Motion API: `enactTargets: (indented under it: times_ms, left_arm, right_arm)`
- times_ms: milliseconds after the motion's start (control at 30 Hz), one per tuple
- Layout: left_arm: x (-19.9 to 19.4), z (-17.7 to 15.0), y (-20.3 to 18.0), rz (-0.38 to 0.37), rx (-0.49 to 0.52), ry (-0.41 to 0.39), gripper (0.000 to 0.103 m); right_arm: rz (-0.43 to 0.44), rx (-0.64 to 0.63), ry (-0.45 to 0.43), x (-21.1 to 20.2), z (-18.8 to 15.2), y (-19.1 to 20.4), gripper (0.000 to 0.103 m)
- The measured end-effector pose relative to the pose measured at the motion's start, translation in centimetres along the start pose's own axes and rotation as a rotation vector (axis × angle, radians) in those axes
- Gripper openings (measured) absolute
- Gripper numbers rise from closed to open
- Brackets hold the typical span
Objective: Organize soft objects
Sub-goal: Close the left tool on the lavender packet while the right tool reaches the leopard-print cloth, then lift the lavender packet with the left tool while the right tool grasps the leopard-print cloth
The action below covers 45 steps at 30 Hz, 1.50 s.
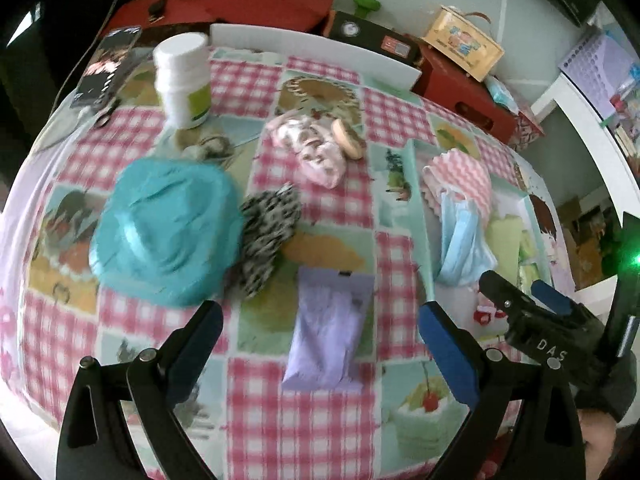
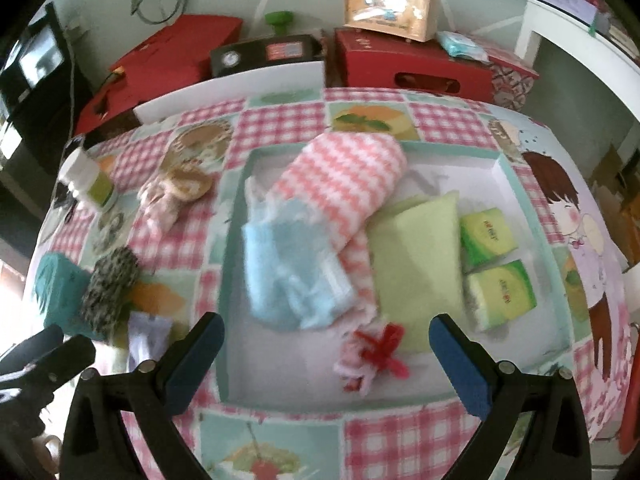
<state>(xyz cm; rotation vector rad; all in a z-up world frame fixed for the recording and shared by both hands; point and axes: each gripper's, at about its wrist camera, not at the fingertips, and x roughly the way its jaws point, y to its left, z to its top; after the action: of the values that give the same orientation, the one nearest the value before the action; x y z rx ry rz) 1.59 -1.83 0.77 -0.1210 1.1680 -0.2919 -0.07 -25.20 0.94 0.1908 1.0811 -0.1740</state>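
Checked patchwork tablecloth (image 1: 320, 420) carries a shallow tray (image 2: 236, 240) already collecting soft items: blue face masks (image 2: 288, 276), pink wavy cloth (image 2: 344, 184), green cloth (image 2: 416, 264). Left gripper (image 1: 320, 332) hovers spread around the lilac pouch (image 1: 328, 332); right gripper (image 2: 326, 352) gapes empty above the tray.

My left wrist view looks down close over the tablecloth (image 1: 304, 420); my right sits over the tray (image 2: 236, 240). Both 2 share the blue mask (image 1: 460, 236).
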Motion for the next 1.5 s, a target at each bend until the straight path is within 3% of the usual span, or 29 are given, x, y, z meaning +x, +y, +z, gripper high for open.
enactTargets:
  times_ms: [200, 367, 633, 733, 833, 900, 1000, 1133, 1200, 1267, 1500]
  left_arm:
    - [-1.8, -1.3, 1.4, -0.003, -0.009, -0.027, 0.098]
    - [-0.3, -1.6, 1.1, 0.046, -0.006, 0.008, 0.098]
    - [3.8, -1.8, -1.0, 0.053, 0.039, 0.082, 0.097]
    - [5.3, -1.5, -1.1, 0.045, 0.029, 0.119, 0.088]
    - [6.3, -1.3, -1.3, 0.043, 0.031, 0.138, 0.087]
    - [6.9, -1.2, -1.5, 0.063, 0.042, 0.143, 0.086]
    - [8.1, -1.1, -1.5, 0.098, 0.052, 0.167, 0.077]
    - [8.6, -1.0, -2.0, 0.142, 0.083, 0.151, 0.076]
    - [8.8, -0.9, -2.5, 0.172, 0.104, 0.146, 0.071]
    - [8.9, -0.9, -3.0, 0.206, 0.13, 0.131, 0.055]
    - [8.4, -0.9, -2.7, 0.175, 0.124, 0.12, 0.047]
  right_arm:
    - [0.017, -0.056, 0.006, -0.2, -1.2, 2.2, 0.103]
    - [0.018, -0.077, 0.016, 0.1, -1.6, 2.9, 0.103]
    - [0.007, -0.052, 0.036, 0.9, -1.6, 2.2, 0.103]
    - [-0.036, -0.038, 0.039, 1.1, -1.5, 1.5, 0.103]
    - [-0.016, -0.009, 0.04, 1.1, -1.4, 0.7, 0.103]
    - [-0.013, 0.003, 0.041, 1.1, -1.4, 0.4, 0.103]
    - [-0.013, 0.006, 0.048, 1.4, -1.4, 0.3, 0.103]
    - [-0.01, 0.006, 0.054, 1.7, -1.4, 0.2, 0.103]
    - [-0.007, 0.007, 0.054, 1.7, -1.4, 0.2, 0.103]
    - [-0.005, 0.008, 0.055, 1.8, -1.3, 0.1, 0.103]
    - [-0.002, 0.029, 0.056, 2.0, -1.1, -0.5, 0.103]
